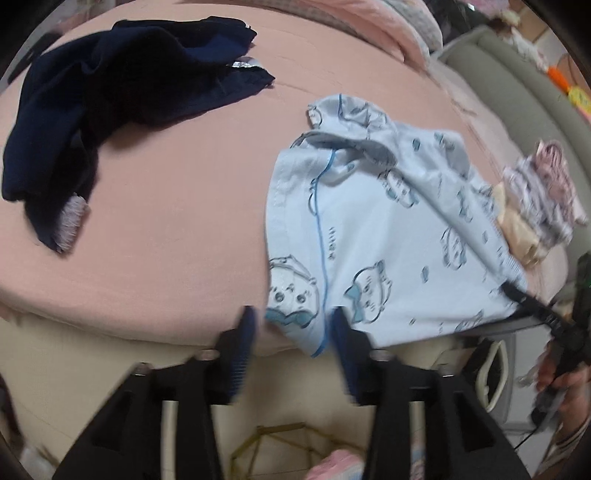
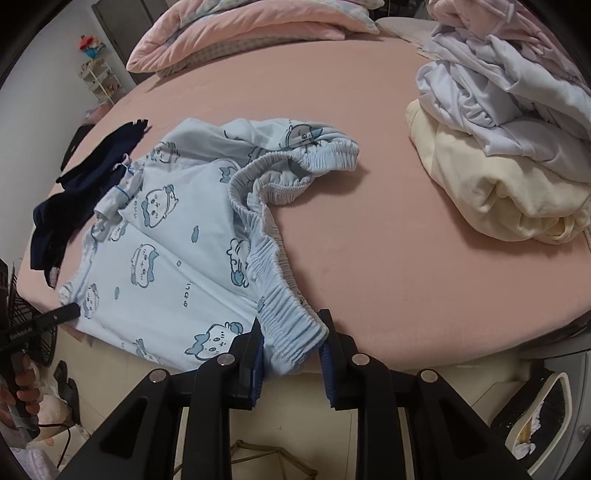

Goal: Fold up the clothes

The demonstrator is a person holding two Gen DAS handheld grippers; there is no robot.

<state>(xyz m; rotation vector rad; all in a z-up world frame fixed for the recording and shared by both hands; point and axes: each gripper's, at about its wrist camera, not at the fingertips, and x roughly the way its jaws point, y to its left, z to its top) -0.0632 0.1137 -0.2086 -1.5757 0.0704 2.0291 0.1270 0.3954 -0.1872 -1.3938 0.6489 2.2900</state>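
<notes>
Light-blue pajama pants (image 2: 166, 236) with a cartoon print lie flat on the pink bed sheet (image 2: 388, 206), near the front edge. My right gripper (image 2: 290, 345) is shut on the corner of their gathered elastic waistband (image 2: 280, 317), which fills the gap between the pads. In the left wrist view the pants (image 1: 369, 229) lie right of centre. My left gripper (image 1: 295, 332) stands open at the bed's edge, a hem corner (image 1: 295, 325) hanging loose between its fingers. Each gripper also shows in the other's view: the left gripper (image 2: 72, 309), the right gripper (image 1: 511, 291).
A dark navy garment (image 1: 110, 92) lies crumpled left of the pants. A pile of white and cream clothes (image 2: 517, 155) sits at the right. A pink quilt (image 2: 240, 33) is bunched at the far side. Bare sheet lies between pants and pile. A hand (image 2: 22, 384) holds the left gripper.
</notes>
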